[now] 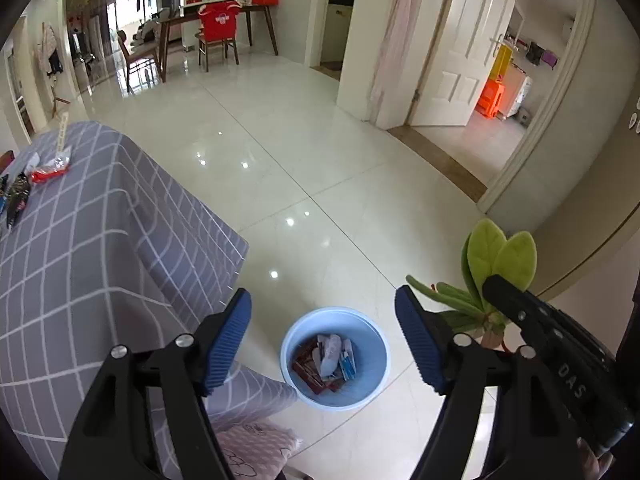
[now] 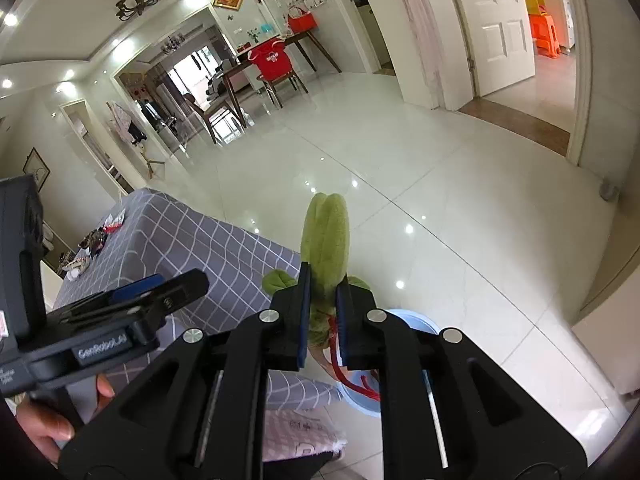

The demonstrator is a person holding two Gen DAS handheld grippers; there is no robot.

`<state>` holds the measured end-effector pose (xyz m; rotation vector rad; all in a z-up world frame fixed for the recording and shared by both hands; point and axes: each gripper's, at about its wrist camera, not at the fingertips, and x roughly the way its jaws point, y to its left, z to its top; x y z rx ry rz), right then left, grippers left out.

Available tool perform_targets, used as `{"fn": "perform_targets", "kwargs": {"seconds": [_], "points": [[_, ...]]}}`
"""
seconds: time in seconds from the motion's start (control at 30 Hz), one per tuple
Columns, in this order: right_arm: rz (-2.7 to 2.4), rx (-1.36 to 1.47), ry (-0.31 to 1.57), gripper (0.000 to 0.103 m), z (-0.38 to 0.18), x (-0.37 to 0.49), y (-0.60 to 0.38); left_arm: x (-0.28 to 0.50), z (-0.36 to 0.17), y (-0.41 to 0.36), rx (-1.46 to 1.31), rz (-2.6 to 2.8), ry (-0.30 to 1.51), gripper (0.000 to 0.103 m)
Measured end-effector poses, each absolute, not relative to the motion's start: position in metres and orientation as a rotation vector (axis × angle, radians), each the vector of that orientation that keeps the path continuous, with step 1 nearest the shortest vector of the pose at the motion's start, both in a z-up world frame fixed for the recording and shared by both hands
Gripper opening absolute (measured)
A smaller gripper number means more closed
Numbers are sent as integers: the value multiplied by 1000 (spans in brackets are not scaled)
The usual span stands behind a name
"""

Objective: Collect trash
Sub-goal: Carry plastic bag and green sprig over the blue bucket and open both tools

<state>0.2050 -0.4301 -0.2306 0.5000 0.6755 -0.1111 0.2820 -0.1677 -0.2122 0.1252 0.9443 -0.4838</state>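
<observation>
A light blue trash bin (image 1: 335,358) stands on the floor beside the table and holds several wrappers. My left gripper (image 1: 323,344) is open and empty, high above the bin. My right gripper (image 2: 322,320) is shut on a green leafy sprig with a red stem (image 2: 326,236), held above the bin (image 2: 416,326). The sprig (image 1: 496,256) and right gripper (image 1: 532,320) show at the right of the left wrist view. More wrappers, a red one (image 1: 50,172) and a dark one (image 1: 18,196), lie on the grey checked tablecloth (image 1: 80,248).
The table (image 2: 208,240) is on the left, its cloth hanging down near the bin. A pink cushion (image 1: 256,448) lies below it. Glossy white tiled floor (image 1: 320,168) stretches ahead. Dining table with red-covered chair (image 1: 218,24) stands far back. An open white door (image 1: 456,48) is at right.
</observation>
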Motion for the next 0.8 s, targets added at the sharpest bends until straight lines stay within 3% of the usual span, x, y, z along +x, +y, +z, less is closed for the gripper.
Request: {"fn": "perform_targets", "kwargs": {"seconds": [0.03,0.07,0.1,0.17,0.53,0.8], "points": [[-109,501,672,20,-230,208,-430,283,-210,-167,126,-482,941,73],[-117,502,672,50,-231,210,-430,283,-208,-165,129,-477,935,74],[-147,496,667,66,-230,210,-430,283,-206,-164,133,-471,928,75],[-138,492,655,68,-228,209,-429,283,-201,-159,135,-452,912,79],[-103,465,642,68,-204,208,-404,292,-171,-117,110,-415,863,80],[14,378,638,68,-177,241,-333,303,-143,-42,64,-331,823,80]]}}
